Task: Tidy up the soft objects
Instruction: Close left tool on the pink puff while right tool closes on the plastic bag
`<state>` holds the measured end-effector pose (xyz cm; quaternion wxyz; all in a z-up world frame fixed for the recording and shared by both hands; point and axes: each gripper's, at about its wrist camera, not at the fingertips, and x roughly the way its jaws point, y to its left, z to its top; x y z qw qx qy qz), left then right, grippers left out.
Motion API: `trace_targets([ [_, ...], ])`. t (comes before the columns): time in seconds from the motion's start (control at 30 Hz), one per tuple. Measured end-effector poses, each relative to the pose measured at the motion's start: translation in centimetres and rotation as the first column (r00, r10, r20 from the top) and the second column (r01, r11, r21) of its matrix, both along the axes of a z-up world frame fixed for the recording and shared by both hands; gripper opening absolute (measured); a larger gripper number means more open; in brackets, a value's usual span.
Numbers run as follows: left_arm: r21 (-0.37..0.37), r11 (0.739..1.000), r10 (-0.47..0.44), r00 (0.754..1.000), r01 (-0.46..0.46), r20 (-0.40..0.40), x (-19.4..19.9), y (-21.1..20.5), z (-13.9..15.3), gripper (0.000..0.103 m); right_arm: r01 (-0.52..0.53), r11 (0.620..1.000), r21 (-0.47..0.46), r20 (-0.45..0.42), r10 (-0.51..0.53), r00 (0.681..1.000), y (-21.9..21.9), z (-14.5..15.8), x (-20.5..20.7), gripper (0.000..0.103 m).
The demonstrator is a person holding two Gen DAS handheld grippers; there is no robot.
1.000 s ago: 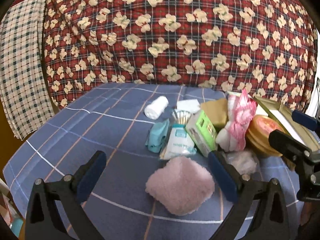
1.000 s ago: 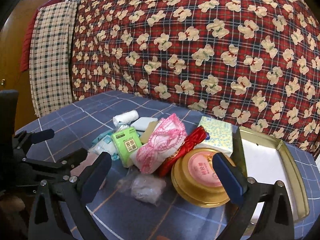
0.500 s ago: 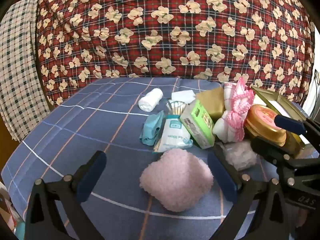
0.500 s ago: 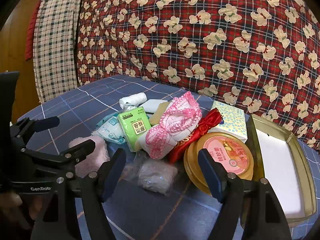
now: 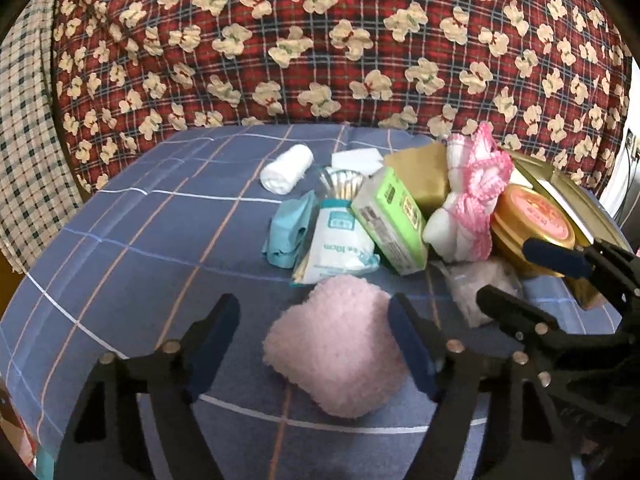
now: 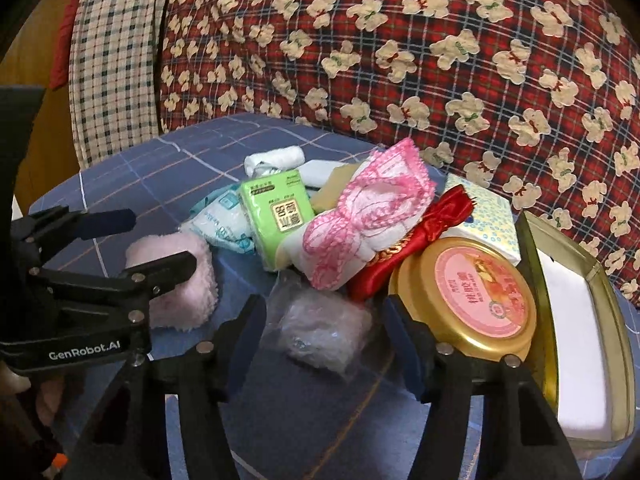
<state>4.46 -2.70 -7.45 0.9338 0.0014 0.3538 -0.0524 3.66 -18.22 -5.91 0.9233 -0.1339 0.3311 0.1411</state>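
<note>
A fluffy pink cloth (image 5: 336, 344) lies on the blue checked table cover (image 5: 132, 248), between the fingers of my left gripper (image 5: 312, 332). Its jaws are closing; the right pad is at the cloth's edge and the left pad stands apart. In the right wrist view that left gripper (image 6: 162, 240) straddles the pink cloth (image 6: 184, 284). A clear plastic bag of pale pink stuff (image 6: 320, 332) sits between the fingers of my right gripper (image 6: 324, 328). Its jaws are closing too, with small gaps still showing at the pads. The left wrist view shows the right gripper (image 5: 532, 284) over that bag (image 5: 476, 292).
Behind lie a green tissue pack (image 6: 276, 216), a pink-and-white crochet cloth (image 6: 360, 224), a red satin pouch (image 6: 416, 248), a gold round tin (image 6: 468, 300), a dotted tissue pack (image 6: 488, 216), an open gold box (image 6: 584, 280), a white roll (image 5: 286, 170) and a teal cloth (image 5: 288, 232).
Both grippers' jaws have narrowed, the left around the pink cloth and the right around the clear bag. The right gripper has dipped lower and closer to the bag.
</note>
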Motion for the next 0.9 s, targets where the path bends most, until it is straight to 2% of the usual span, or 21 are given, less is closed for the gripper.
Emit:
trace_targets([
  [0.1,-0.012,1.000,-0.026,0.999,0.026,-0.032,0.3,0.0,-0.4,0.052,-0.007,1.000,-0.013,-0.020,0.007,1.000,0.3,-0.3,0.3,0.063],
  [0.17,-0.020,0.999,-0.031,0.999,0.030,-0.038,0.4,0.0,-0.5,0.049,-0.012,1.000,-0.019,-0.030,0.011,0.999,0.4,-0.4,0.4,0.063],
  [0.23,-0.024,0.999,-0.038,0.999,0.037,-0.038,0.3,0.0,-0.5,0.040,-0.017,0.999,-0.027,-0.042,0.016,0.999,0.6,-0.6,0.6,0.063],
  [0.43,-0.050,0.998,-0.040,0.999,0.039,-0.032,0.2,0.3,-0.5,0.024,-0.013,0.999,-0.035,-0.055,0.011,0.998,0.8,-0.7,1.2,0.060],
  [0.5,-0.056,0.998,-0.039,0.999,0.038,-0.025,0.1,0.4,-0.4,0.023,-0.009,1.000,-0.027,-0.065,0.007,0.998,0.6,-0.7,1.6,0.054],
  [0.9,-0.081,0.996,-0.039,0.999,0.040,0.007,-0.2,0.7,0.0,0.022,-0.014,1.000,-0.014,-0.134,0.012,0.991,0.5,-1.5,2.6,0.053],
])
